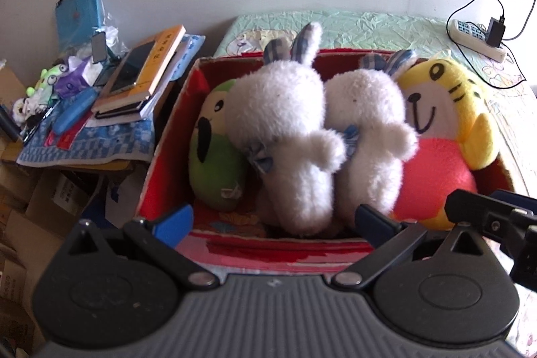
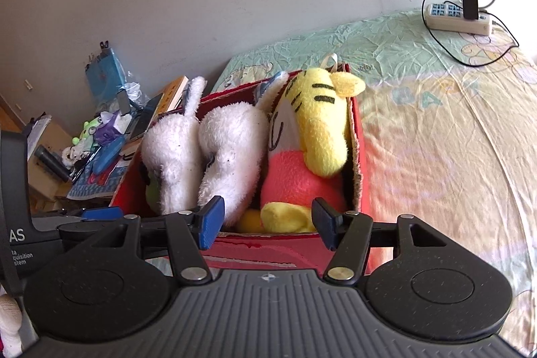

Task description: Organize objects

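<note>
Four plush toys are sitting in the red box (image 1: 167,136) mid-frame on the bed (image 2: 436,130); we are holding both grippers, left (image 1: 273,220) and right (image 2: 268,220), fingers wide apart, gripping nothing.

Red box (image 1: 161,156) packed wall to wall: green plush (image 1: 214,153) at 9 o'clock, two white rabbits (image 1: 285,130) centre, tiger (image 1: 439,136) at 3. Bedsheet (image 2: 436,140) at 3 o'clock is open.
</note>
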Demonstrator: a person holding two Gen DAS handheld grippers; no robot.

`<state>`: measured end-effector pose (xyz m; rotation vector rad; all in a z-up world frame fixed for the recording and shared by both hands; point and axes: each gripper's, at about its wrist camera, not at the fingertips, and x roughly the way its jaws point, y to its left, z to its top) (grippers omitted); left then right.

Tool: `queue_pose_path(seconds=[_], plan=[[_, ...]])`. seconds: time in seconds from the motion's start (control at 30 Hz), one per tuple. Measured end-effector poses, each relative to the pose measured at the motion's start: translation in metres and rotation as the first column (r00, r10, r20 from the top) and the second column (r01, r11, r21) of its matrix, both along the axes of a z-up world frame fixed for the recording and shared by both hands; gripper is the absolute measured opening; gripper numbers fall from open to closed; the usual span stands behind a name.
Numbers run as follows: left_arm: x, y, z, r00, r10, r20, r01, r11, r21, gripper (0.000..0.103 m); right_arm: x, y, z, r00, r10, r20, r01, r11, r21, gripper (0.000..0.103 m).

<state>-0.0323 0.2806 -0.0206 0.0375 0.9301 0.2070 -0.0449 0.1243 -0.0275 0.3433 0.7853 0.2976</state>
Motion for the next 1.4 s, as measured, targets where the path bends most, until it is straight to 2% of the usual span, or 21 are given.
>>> queue_pose_path(seconds=[0.17,0.37,0.83,1.17,1.4], plan=[[-0.016,-0.026,0.009,1.0,0.014,0.004,-0.015,0.999,0.044,0.102,-0.011,-0.026,0.005,1.0,-0.002,0.011,0.002,1.0,0.005,0.061],[-0.029,-0.065,0.002,0.999,0.008,-0.034,-0.007,0.999,0.038,0.102,-0.023,-0.059,0.0,0.999,-0.042,-0.01,0.042,0.999,-0.027,0.062],[-0.043,-0.157,-0.027,0.989,-0.102,-0.11,0.105,0.994,0.019,0.102,-0.051,-0.133,-0.023,0.986,-0.151,-0.066,0.145,0.986,-0.083,0.064],[-0.036,-0.21,-0.031,0.974,-0.188,-0.13,0.192,0.981,0.019,0.102,-0.059,-0.172,-0.034,0.97,-0.229,-0.086,0.218,0.969,-0.12,0.065],[-0.03,-0.234,-0.029,0.966,-0.222,-0.13,0.228,0.973,0.028,0.102,-0.056,-0.185,-0.034,0.95,-0.297,-0.099,0.276,0.943,-0.185,0.066]])
